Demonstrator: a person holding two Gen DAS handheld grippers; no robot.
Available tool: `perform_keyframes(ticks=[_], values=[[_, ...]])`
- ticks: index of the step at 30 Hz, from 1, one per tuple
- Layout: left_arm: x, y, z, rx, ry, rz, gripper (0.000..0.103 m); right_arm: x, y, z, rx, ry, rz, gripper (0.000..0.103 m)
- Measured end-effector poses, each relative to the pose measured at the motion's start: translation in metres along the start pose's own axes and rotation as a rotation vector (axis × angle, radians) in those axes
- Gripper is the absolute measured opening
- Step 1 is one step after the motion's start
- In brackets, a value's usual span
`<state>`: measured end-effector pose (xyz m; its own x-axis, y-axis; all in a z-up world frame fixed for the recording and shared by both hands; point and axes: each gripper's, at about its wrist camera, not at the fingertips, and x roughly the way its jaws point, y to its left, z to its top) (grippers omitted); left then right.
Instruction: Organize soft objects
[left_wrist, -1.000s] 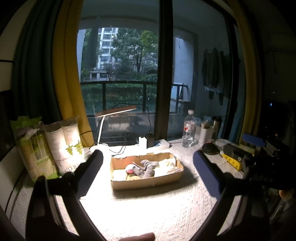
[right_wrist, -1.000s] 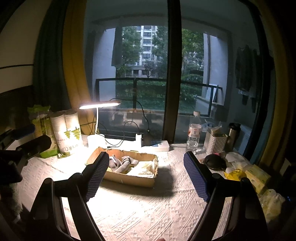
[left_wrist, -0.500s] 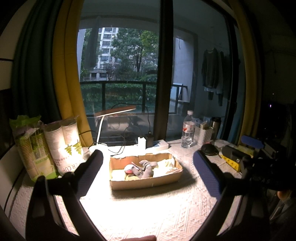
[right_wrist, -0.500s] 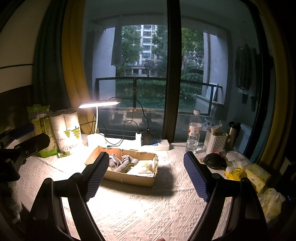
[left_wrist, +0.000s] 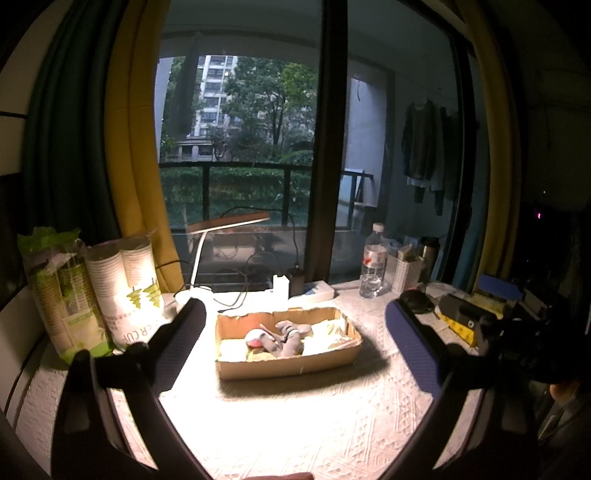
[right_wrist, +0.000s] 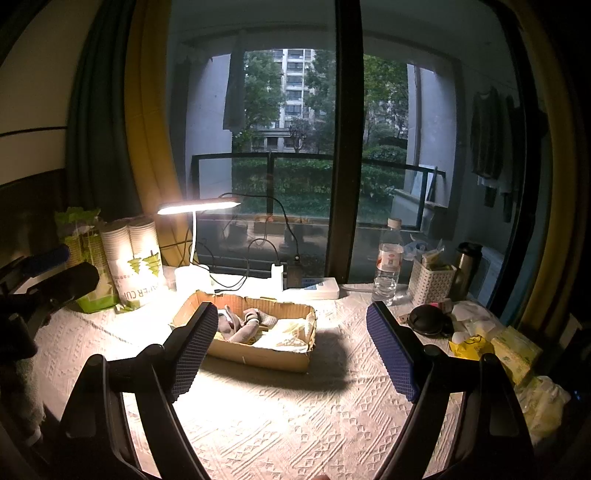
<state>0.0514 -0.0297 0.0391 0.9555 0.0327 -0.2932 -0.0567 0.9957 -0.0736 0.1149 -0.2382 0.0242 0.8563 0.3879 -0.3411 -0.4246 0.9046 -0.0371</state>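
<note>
Both tongs, the left tongs (left_wrist: 295, 354) and the right tongs (right_wrist: 288, 347), hang wide apart and empty above the table (right_wrist: 295, 424). Little has changed in the last second: they have only drifted slightly, so I judge sorting is either finished or paused. At twelve o'clock from each sits the cardboard box (left_wrist: 291, 365), holding grey socks (left_wrist: 286, 338) and pale yellow cloth (right_wrist: 284, 332).

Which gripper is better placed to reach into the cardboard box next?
Marginally the left gripper: the cardboard box sits centred between its open fingers, while the right gripper sees it off toward its left finger. Both are empty.
</note>
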Motion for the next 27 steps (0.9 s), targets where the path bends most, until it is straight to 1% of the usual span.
perform_keyframes(ticks=[15,22,27], values=[[0.001,0.000,0.001,-0.001,-0.001,0.002,0.099,0.007,0.001,0.000,-0.005,0.003,0.008,0.085],[0.005,0.000,0.002,-0.008,-0.001,-0.006,0.099,0.008,0.001,0.000,-0.001,0.007,0.010,0.085],[0.010,-0.002,0.002,0.001,-0.001,-0.025,0.099,0.008,0.002,0.000,-0.002,0.007,0.010,0.085]])
